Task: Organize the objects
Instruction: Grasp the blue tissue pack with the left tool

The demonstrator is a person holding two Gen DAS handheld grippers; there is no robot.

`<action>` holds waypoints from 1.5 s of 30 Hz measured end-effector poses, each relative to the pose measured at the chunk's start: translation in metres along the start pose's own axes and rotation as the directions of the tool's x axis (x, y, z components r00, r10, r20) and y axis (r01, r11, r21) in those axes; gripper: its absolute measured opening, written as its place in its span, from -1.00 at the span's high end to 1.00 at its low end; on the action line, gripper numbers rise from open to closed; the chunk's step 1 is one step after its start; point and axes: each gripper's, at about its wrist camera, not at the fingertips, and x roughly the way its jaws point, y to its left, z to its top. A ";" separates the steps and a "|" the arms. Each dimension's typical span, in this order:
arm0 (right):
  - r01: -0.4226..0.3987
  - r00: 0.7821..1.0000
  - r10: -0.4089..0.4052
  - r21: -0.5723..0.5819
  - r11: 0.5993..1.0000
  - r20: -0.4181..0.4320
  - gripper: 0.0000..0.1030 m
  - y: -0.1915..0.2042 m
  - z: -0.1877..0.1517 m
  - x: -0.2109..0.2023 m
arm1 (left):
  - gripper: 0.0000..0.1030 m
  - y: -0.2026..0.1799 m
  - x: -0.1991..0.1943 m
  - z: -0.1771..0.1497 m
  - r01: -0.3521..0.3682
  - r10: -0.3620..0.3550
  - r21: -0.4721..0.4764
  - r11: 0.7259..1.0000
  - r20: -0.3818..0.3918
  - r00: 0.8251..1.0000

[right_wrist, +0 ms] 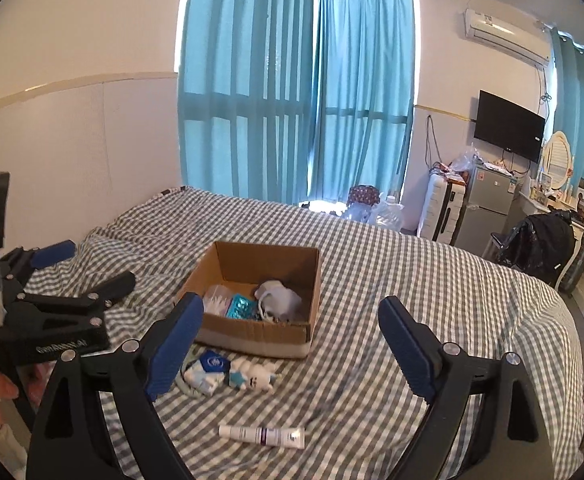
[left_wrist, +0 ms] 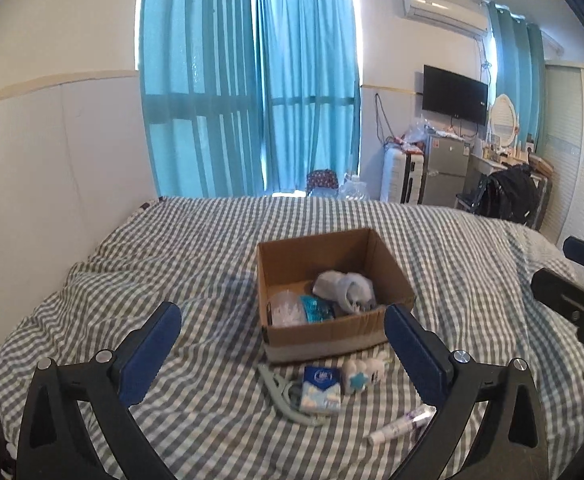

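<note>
Bedroom in a home: checked bed [left_wrist: 212, 240], blue curtains [left_wrist: 252, 80], wall television [left_wrist: 455, 94], small fridge [left_wrist: 445, 172], air conditioner [left_wrist: 443, 12].

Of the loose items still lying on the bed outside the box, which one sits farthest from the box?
The white tube, lying alone nearest the camera. The tissue pack, the grey hanger and the small white toy cluster just in front of the cardboard box.

Open checked bedspread [right_wrist: 411, 280] fills the right half of the right wrist view, free for passage. At centre, the cardboard box [right_wrist: 260, 336] stands walled on four sides, open only from above. Just below it, a tissue pack [right_wrist: 208, 370], toy figure [right_wrist: 254, 378] and tube [right_wrist: 262, 436] clutter the lower centre.
</note>
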 end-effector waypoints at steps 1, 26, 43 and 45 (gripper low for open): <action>0.009 1.000 -0.009 0.000 1.000 -0.010 -0.74 0.001 -0.007 0.002 | -1.00 -0.001 0.000 -0.007 -0.010 0.010 0.004 1.000 -0.007 1.000; -0.025 0.925 0.065 0.109 0.994 -0.376 -0.74 -0.015 -0.160 0.151 | -0.95 -0.036 0.145 -0.137 -0.011 0.017 0.023 1.000 -0.291 0.956; -0.019 0.909 0.071 0.131 0.991 -0.410 -0.74 -0.020 -0.174 0.164 | -0.03 -0.021 0.136 -0.128 0.035 -0.037 -0.014 0.999 -0.266 0.963; -0.025 0.912 0.072 0.121 0.992 -0.403 -0.74 -0.015 -0.170 0.162 | -0.03 -0.011 0.128 -0.122 0.006 -0.009 -0.013 1.000 -0.248 0.969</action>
